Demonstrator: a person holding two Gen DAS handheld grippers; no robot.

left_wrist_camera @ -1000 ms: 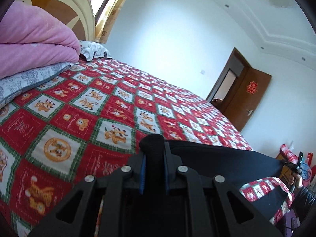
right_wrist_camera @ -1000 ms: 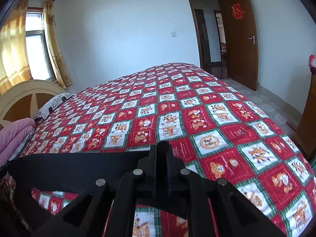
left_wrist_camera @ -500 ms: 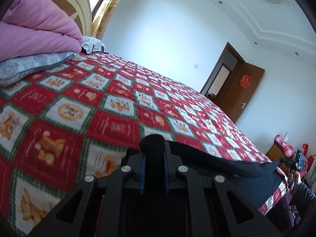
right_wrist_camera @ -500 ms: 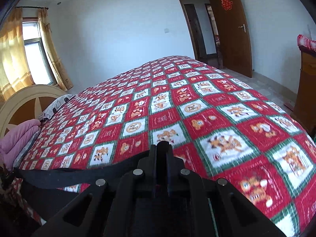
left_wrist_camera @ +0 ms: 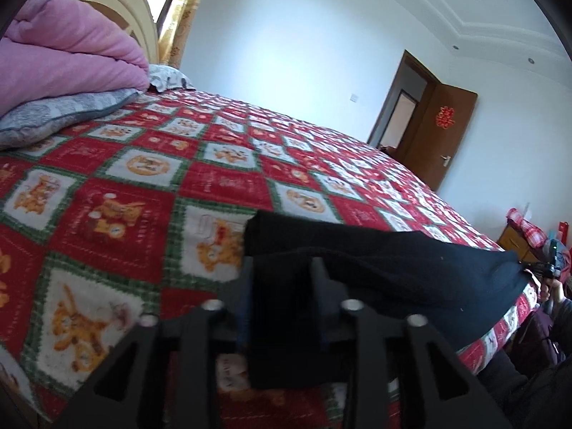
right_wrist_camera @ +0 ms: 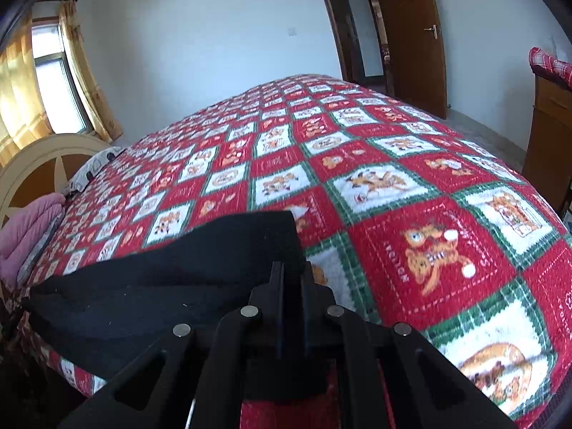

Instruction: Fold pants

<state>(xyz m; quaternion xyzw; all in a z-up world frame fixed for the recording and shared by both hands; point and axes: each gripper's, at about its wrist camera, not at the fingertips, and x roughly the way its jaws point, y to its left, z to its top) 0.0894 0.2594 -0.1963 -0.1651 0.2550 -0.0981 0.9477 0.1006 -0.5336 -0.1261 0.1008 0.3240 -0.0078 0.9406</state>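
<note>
The black pants (left_wrist_camera: 386, 268) lie across the near edge of the bed, on a red, green and white patchwork cover (left_wrist_camera: 143, 186). My left gripper (left_wrist_camera: 282, 268) has its fingers spread, with the left end of the pants lying between them, not pinched. In the right wrist view the pants (right_wrist_camera: 171, 279) stretch to the left, their corner folded forward. My right gripper (right_wrist_camera: 291, 275) has its fingers close together on the right end of the pants.
Folded pink blankets (left_wrist_camera: 68, 60) and a grey pillow (left_wrist_camera: 60, 114) lie at the headboard (right_wrist_camera: 39, 164). A brown door (right_wrist_camera: 418, 35) stands open at the far wall. A wooden cabinet (right_wrist_camera: 547, 136) stands right of the bed.
Both grippers have come down and forward over the bed, laying the pants onto the cover. The left gripper's fingers have spread apart, letting go of the cloth.
</note>
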